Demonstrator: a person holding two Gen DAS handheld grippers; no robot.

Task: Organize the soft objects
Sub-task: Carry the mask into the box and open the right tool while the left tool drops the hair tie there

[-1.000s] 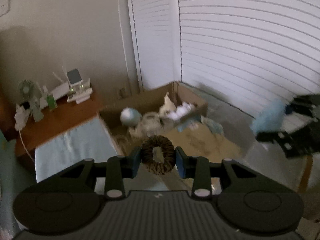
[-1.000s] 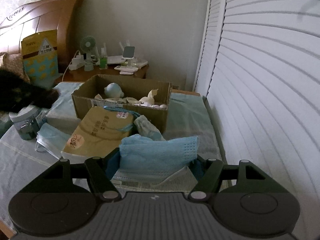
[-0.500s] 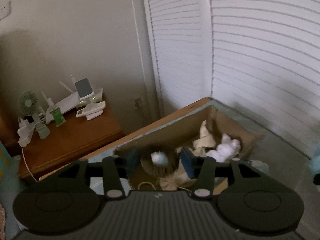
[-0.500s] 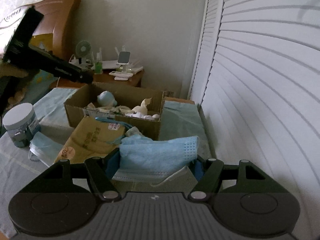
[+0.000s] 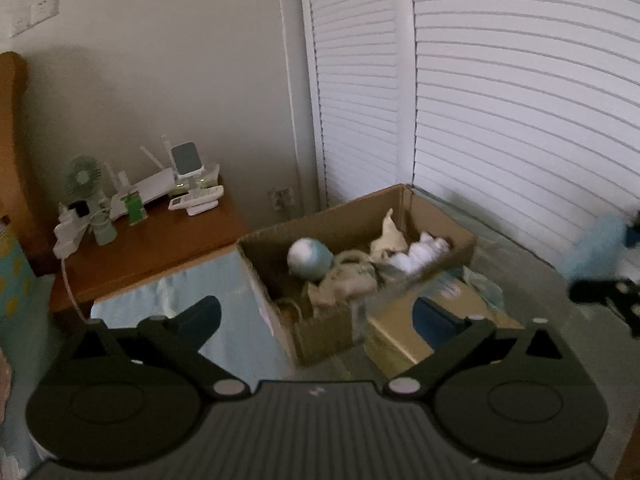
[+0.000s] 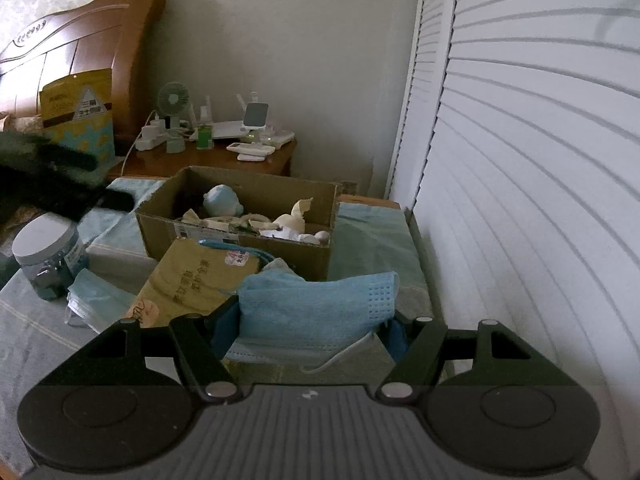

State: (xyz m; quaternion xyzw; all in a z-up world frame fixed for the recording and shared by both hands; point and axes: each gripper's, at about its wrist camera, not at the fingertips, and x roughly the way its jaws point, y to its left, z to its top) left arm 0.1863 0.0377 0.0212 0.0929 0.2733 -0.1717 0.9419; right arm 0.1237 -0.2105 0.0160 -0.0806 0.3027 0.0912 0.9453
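A cardboard box [image 5: 316, 340] stands on the bed with several soft things inside: a pale blue ball-shaped toy [image 5: 310, 258], white and beige plush pieces [image 5: 416, 252]. My left gripper [image 5: 320, 320] is wide open and empty, just before the box's near corner. The brown ring it held does not show clearly. My right gripper [image 6: 308, 328] is shut on a folded blue face mask [image 6: 316, 312], held above the bed short of the box [image 6: 240, 240]. It shows at the right edge of the left wrist view [image 5: 600, 252].
A yellow padded envelope [image 6: 192, 284] lies against the box front. A grey-lidded jar [image 6: 44, 256] and more masks [image 6: 96, 304] lie at left. A wooden nightstand [image 5: 160, 240] with fan and router stands behind. White shutter doors [image 6: 520, 160] run along the right.
My left gripper opened and let go of the brown ring over the box, then drew back. The right gripper still holds the mask and moved slightly nearer the box.
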